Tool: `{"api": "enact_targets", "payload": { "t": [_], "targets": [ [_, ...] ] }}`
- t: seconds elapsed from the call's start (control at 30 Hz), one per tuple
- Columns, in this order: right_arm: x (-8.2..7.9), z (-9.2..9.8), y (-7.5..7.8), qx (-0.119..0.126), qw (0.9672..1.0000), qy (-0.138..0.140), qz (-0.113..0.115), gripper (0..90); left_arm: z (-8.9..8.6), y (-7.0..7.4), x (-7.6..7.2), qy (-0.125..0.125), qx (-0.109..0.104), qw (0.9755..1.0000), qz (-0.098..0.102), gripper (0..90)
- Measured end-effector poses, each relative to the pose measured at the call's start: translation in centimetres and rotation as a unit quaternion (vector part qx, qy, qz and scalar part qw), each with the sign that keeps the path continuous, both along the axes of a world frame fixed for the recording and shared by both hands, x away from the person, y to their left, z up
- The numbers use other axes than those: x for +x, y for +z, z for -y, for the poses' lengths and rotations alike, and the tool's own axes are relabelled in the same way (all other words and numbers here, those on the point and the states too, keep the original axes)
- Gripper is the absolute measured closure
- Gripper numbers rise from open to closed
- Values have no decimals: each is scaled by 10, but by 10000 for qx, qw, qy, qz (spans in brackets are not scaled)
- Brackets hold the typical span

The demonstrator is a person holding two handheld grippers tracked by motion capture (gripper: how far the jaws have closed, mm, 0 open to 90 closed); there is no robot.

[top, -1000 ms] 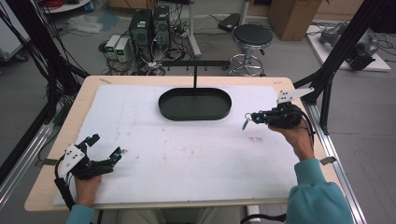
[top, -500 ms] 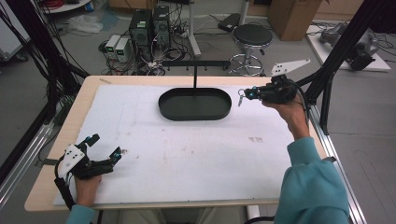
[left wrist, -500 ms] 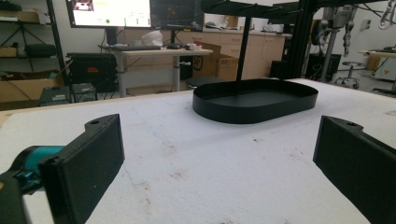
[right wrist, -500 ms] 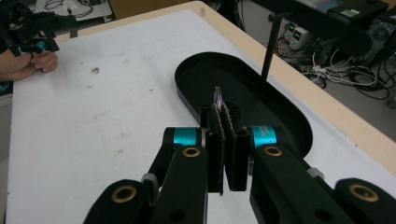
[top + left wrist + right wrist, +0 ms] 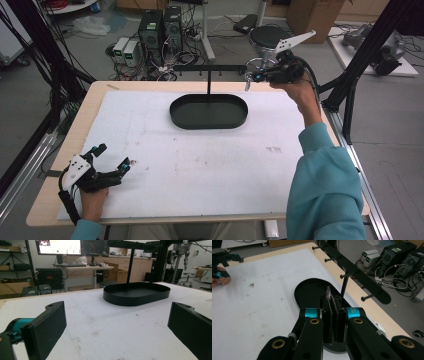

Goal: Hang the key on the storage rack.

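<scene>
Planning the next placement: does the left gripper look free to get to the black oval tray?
Probably yes: the left gripper sits open, with only bare white sheet between it and the tray.

Thin pinkish sliver (image 5: 328, 293) pinched in right claw (image 5: 333, 302): too small to identify. Tray (image 5: 308, 293) partly hidden behind it. Left claw (image 5: 117, 327) cropped at 6 o'clock.
</scene>
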State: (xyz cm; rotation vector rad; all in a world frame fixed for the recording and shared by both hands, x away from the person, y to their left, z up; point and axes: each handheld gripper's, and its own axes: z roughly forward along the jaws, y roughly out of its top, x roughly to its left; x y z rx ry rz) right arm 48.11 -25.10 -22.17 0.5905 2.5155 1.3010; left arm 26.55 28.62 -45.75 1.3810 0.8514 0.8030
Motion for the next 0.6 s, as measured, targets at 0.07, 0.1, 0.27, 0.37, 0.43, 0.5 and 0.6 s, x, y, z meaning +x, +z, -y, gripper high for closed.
{"api": "enact_targets", "payload": {
  "t": [0.07, 0.1, 0.27, 0.37, 0.43, 0.5, 0.6],
  "targets": [
    [7, -4, 4, -45, 10000, -16, -5, 890, 0, 0, 0, 1, 3, 10000, -2, 23],
    [10, -5, 5, -37, 10000, -20, 4, 890, 0, 0, 0, -2, -2, 10000, -5, 23],
    [24, -11, 11, -146, 9999, -81, 7, 890, 0, 0, 1, -4, -7, 10000, -23, 23],
    [30, -14, 13, -161, 9998, -95, -23, 890, 0, 0, 1, -5, -13, 10000, -26, 23],
    [32, -16, 13, -186, 9998, -96, -65, 890, 0, 0, 1, -7, -18, 10000, -29, 23],
    [36, -19, 12, -262, 9996, -97, -67, 890, -1, 0, 1, -6, -14, 10000, -35, 22],
    [40, -22, 11, -316, 9993, -135, -147, 890, -1, 0, 1, 0, -25, 10000, -41, 23]
  ]
}}
